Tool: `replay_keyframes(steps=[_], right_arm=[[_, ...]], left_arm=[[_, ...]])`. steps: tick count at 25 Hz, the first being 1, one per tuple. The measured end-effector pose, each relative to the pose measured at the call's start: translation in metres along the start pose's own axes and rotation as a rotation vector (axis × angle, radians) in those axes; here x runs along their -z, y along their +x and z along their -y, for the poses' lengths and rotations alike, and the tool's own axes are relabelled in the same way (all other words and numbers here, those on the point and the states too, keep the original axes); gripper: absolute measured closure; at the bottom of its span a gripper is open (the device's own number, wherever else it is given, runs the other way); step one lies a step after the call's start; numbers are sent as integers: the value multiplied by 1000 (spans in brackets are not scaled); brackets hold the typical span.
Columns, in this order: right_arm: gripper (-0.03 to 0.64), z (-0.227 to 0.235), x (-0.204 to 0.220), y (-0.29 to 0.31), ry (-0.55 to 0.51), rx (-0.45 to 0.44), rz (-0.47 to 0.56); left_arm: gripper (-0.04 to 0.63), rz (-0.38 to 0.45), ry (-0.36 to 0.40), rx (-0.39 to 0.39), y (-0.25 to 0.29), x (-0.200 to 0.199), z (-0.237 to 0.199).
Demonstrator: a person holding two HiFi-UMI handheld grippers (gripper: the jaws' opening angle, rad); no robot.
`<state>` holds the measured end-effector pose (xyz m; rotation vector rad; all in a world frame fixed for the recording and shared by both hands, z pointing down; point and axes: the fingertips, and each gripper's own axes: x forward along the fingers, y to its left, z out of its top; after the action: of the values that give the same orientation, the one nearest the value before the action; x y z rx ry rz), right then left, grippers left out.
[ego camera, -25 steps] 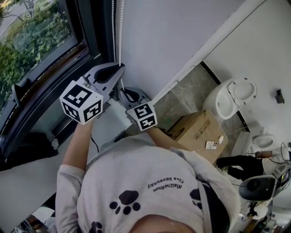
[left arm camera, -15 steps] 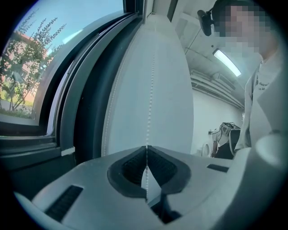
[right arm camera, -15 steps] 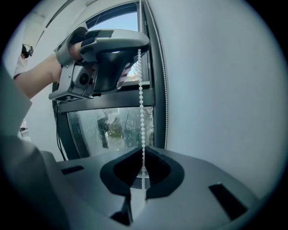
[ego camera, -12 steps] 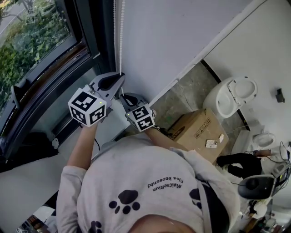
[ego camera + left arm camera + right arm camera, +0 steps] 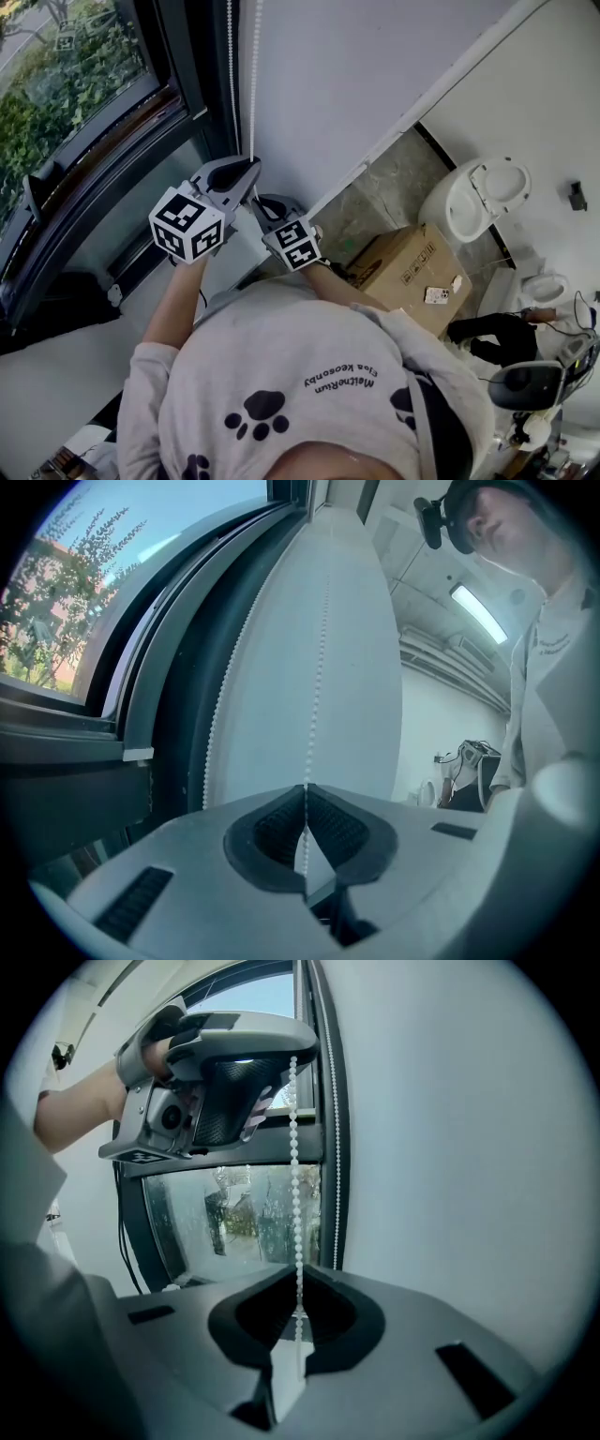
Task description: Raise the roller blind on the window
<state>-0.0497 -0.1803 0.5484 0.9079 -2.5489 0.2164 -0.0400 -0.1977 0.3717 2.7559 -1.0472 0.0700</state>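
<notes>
Fingers point(image 5: 272, 829) of left gripper point(image 5: 249, 169) clenched on bead chain point(image 5: 252, 84) beside window point(image 5: 75, 103); right gripper point(image 5: 259, 201) pinches same strand just below. We lose window's far edges at frame border; blind itself out of frame, chain's top cropped too. Since a second ago, both grippers sit lower along white wall point(image 5: 375, 75).

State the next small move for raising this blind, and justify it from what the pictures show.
Probably open the right gripper and regrip higher: both it and the left gripper are shut on the same bead chain, the right one lower.
</notes>
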Motion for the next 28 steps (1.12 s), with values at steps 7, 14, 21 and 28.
replay_keyframes(steps=[7, 14, 21, 28], right_arm=[[532, -6, -34, -28, -33, -19, 75], [526, -15, -135, -94, -54, 13, 298], [526, -14, -240, -142, -48, 34, 462], [526, -11, -308, -149, -59, 34, 520]], left_arm=[[580, 22, -4, -9, -3, -2, -6], [580, 45, -1, 0, -5, -3, -6], [580, 68, -13, 8, -12, -2, -6], [580, 76, -13, 21, -17, 0, -1]])
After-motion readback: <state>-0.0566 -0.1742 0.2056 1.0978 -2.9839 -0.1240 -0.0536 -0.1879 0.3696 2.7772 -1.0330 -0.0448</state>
